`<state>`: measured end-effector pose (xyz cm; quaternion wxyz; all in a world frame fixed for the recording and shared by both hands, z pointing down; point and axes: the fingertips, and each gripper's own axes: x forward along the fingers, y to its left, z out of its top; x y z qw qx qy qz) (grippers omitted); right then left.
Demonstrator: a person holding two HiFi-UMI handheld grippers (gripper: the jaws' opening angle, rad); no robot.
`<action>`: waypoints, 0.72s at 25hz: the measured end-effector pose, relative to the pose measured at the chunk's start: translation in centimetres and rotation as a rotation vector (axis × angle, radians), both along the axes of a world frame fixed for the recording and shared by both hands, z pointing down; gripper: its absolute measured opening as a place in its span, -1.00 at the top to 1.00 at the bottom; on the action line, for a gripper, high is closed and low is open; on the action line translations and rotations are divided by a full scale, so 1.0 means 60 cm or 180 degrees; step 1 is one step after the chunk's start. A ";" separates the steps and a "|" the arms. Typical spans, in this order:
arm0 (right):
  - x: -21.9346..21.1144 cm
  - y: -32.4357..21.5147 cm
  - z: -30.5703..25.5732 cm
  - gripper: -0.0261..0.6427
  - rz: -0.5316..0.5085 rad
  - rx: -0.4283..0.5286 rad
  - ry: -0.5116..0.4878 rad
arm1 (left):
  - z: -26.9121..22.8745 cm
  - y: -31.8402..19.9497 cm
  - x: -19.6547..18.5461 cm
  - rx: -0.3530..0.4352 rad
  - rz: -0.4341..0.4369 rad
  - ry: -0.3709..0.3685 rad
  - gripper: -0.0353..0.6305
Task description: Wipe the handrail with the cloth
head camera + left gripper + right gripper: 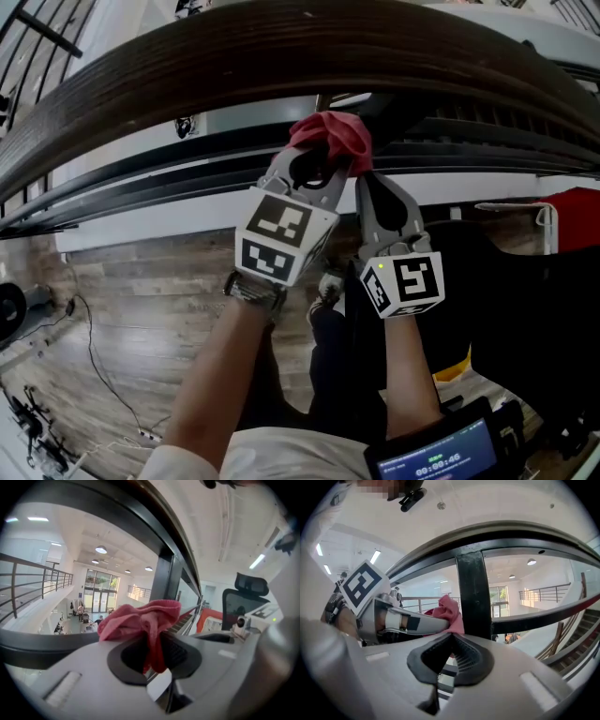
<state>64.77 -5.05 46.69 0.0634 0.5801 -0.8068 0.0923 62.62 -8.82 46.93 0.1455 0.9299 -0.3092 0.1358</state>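
A dark wooden handrail [281, 56] arcs across the top of the head view. Just under it a bunched pink-red cloth [330, 136] is held up. My left gripper [323, 161] is shut on the cloth [140, 620], which bulges out above the jaws and hangs down between the pads. My right gripper [364, 178] stands close on the right, its jaw tips together on the cloth's near edge [449, 613]. A black baluster post [473, 597] rises just behind the cloth. In the right gripper view the left gripper [440, 620] reaches in from the left.
Below the rail run dark lower rails and a white ledge [141, 220], then wood floor [141, 309] with cables [94, 356]. A black chair [487, 281] and a red object [577, 206] stand at the right. A screen device [436, 459] sits at the bottom.
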 end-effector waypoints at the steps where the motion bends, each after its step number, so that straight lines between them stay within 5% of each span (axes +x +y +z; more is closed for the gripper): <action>1: 0.003 0.001 -0.005 0.91 0.0010 0.0049 -0.0010 | -0.001 -0.002 0.001 -0.0008 0.0015 0.0014 0.67; 4: 0.009 -0.001 -0.018 0.89 0.0009 0.0080 -0.0328 | -0.001 -0.002 0.002 -0.0015 0.0053 -0.0002 0.65; 6: 0.010 -0.012 -0.016 0.60 -0.0036 0.0017 -0.0355 | -0.004 -0.002 0.003 -0.0009 0.0049 0.0039 0.64; 14: -0.021 -0.020 -0.011 0.53 -0.0341 0.0237 0.0709 | -0.016 0.015 -0.009 -0.0091 0.0152 0.0279 0.61; 18: -0.037 -0.030 -0.005 0.52 -0.0152 0.0387 0.0779 | -0.010 0.016 -0.016 -0.0063 0.0260 0.0336 0.60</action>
